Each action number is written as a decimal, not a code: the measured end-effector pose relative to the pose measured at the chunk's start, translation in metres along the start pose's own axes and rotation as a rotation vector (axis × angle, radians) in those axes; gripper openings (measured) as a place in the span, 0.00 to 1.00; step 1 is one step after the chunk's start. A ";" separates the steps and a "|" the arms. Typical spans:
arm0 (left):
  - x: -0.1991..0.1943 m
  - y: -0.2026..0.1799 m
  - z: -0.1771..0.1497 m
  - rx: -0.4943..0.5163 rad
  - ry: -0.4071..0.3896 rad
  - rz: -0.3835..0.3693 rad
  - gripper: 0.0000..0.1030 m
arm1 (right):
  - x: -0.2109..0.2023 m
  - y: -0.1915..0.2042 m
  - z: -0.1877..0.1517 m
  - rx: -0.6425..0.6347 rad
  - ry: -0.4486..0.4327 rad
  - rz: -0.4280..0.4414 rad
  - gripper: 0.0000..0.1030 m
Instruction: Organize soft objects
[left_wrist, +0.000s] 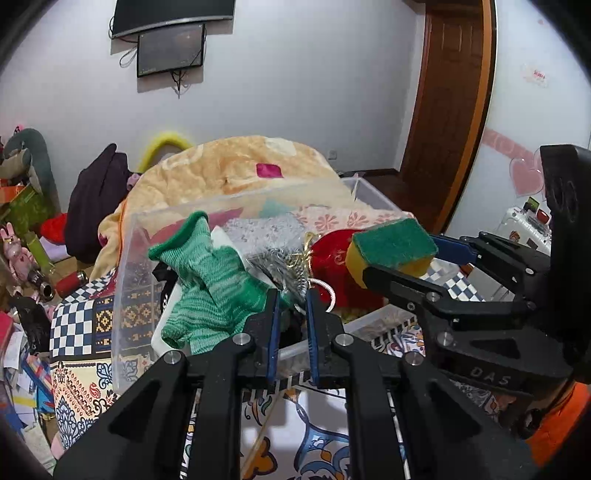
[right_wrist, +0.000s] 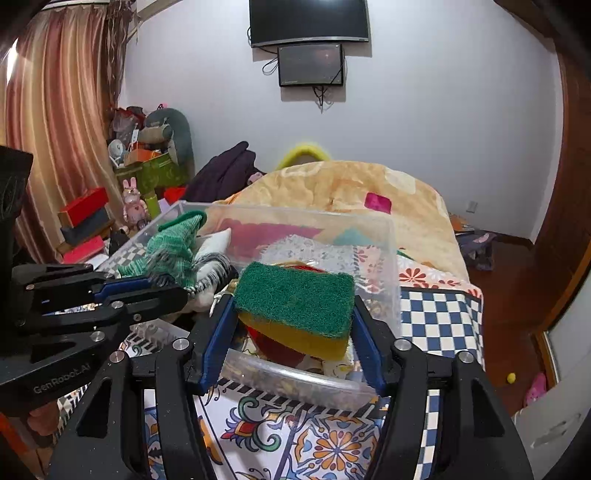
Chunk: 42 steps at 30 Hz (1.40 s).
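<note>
My right gripper (right_wrist: 293, 314) is shut on a green-and-yellow sponge (right_wrist: 295, 308) and holds it above the near edge of a clear plastic bin (right_wrist: 391, 258). The sponge (left_wrist: 393, 251) and the right gripper (left_wrist: 400, 264) also show in the left wrist view. My left gripper (left_wrist: 291, 301) is shut on a green knitted glove (left_wrist: 207, 291), which hangs over the bin's left side; the glove (right_wrist: 170, 247) and left gripper (right_wrist: 173, 288) show in the right wrist view. The bin (left_wrist: 125, 291) holds a red pouch (left_wrist: 332, 258) and grey fabric (left_wrist: 266, 229).
The bin stands on a patterned, checkered cloth (right_wrist: 436, 317). A peach blanket (right_wrist: 369, 184) is piled behind it. Toys and boxes (right_wrist: 140, 173) crowd the left by the curtain. A wooden door (left_wrist: 447, 88) is at the right.
</note>
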<state>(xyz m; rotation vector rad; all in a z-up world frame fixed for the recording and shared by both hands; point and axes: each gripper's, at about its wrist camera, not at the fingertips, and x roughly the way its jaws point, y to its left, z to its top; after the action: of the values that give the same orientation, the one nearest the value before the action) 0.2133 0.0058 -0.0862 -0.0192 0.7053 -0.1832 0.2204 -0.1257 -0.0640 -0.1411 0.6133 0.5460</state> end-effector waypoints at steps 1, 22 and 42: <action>0.002 0.002 -0.001 -0.012 0.007 -0.010 0.18 | 0.001 0.000 -0.001 -0.003 0.008 -0.001 0.57; -0.087 0.001 -0.001 -0.044 -0.216 0.027 0.29 | -0.063 0.001 0.015 0.008 -0.110 0.032 0.65; -0.215 -0.017 -0.004 -0.026 -0.535 0.130 0.84 | -0.163 0.037 0.032 -0.038 -0.396 0.019 0.83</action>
<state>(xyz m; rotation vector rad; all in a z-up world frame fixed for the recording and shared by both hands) 0.0477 0.0268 0.0499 -0.0454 0.1736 -0.0389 0.1063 -0.1577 0.0573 -0.0603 0.2185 0.5847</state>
